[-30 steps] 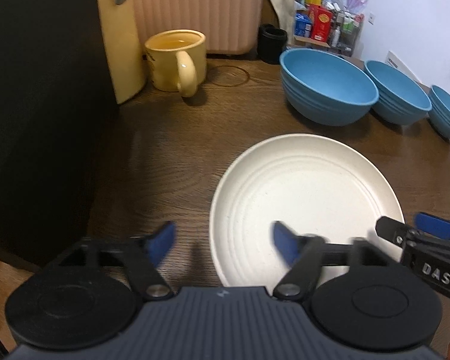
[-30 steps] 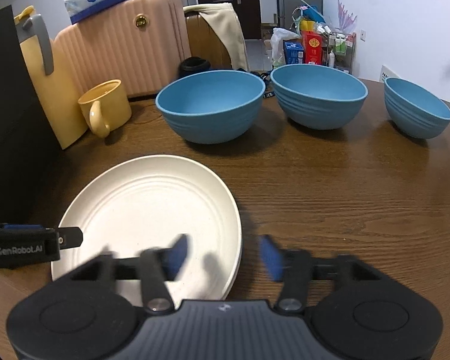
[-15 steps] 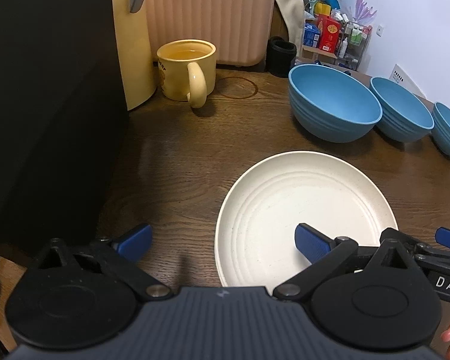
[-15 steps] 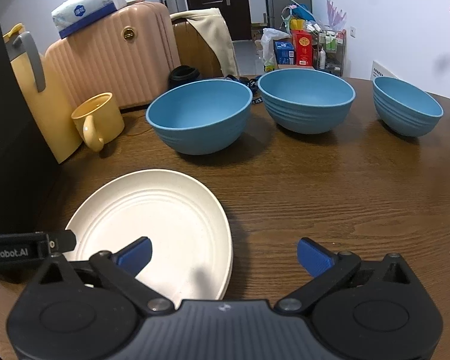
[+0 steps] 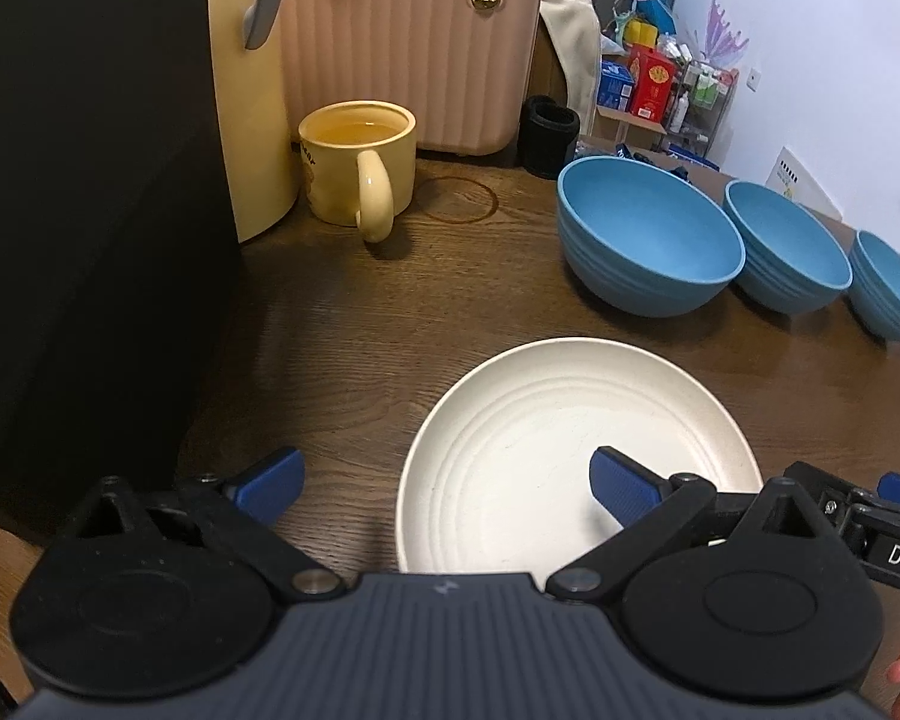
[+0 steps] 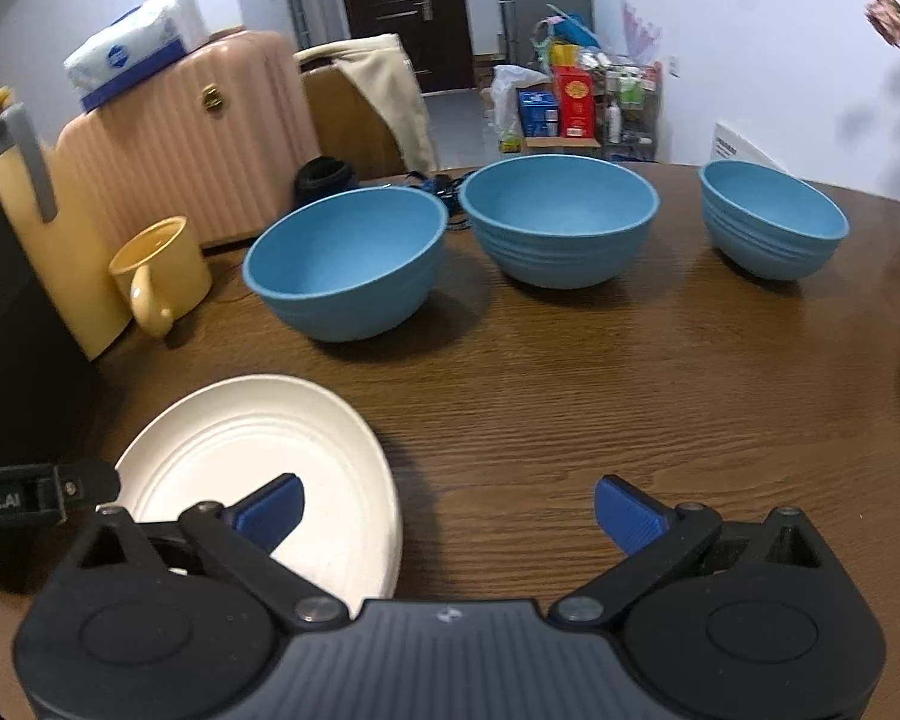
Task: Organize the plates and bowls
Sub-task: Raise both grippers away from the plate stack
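While the cream plate [image 5: 570,450] lies flat on the wooden table [image 6: 630,396], both grippers hang over its near edge, jaws spread wide after just opening and pinching nothing. The left gripper [image 5: 444,489] straddles its left rim, the right gripper [image 6: 447,510] its right rim. Three blue bowls [image 6: 561,219] stand apart in a row behind.

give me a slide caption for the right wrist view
Open right gripper above a wooden table, cream plate at its left, three blue bowls lined up behind.
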`<state>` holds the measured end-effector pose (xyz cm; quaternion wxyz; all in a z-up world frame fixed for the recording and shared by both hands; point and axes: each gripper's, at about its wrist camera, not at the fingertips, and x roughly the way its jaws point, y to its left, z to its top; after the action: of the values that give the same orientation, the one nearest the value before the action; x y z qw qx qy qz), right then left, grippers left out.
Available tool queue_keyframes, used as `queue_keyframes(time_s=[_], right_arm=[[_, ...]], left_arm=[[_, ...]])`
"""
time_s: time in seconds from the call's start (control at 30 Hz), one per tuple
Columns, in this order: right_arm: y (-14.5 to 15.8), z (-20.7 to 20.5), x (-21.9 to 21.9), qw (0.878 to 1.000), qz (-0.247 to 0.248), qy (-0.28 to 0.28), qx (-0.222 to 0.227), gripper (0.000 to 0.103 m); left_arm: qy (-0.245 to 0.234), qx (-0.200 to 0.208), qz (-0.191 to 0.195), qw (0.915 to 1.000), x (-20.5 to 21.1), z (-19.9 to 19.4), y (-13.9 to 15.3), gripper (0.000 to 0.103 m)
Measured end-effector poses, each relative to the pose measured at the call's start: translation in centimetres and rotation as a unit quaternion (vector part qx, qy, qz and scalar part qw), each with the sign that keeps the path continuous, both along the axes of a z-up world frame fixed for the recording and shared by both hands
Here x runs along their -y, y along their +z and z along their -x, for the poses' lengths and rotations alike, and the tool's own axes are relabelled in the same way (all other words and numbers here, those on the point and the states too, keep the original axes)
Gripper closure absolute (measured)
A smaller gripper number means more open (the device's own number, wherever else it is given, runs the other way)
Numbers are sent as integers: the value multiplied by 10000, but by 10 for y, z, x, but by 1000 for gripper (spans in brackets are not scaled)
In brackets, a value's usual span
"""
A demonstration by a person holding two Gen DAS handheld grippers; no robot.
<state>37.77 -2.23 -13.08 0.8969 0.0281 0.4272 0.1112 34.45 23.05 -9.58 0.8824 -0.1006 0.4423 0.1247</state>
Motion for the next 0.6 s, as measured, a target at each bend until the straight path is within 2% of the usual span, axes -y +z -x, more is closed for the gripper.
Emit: queue_keyframes(time_s=[0.6], right_arm=[[-2, -7, 43, 9990, -107, -430, -77, 0]], left_arm=[[-265, 37, 63, 9996, 38, -14, 4, 0]])
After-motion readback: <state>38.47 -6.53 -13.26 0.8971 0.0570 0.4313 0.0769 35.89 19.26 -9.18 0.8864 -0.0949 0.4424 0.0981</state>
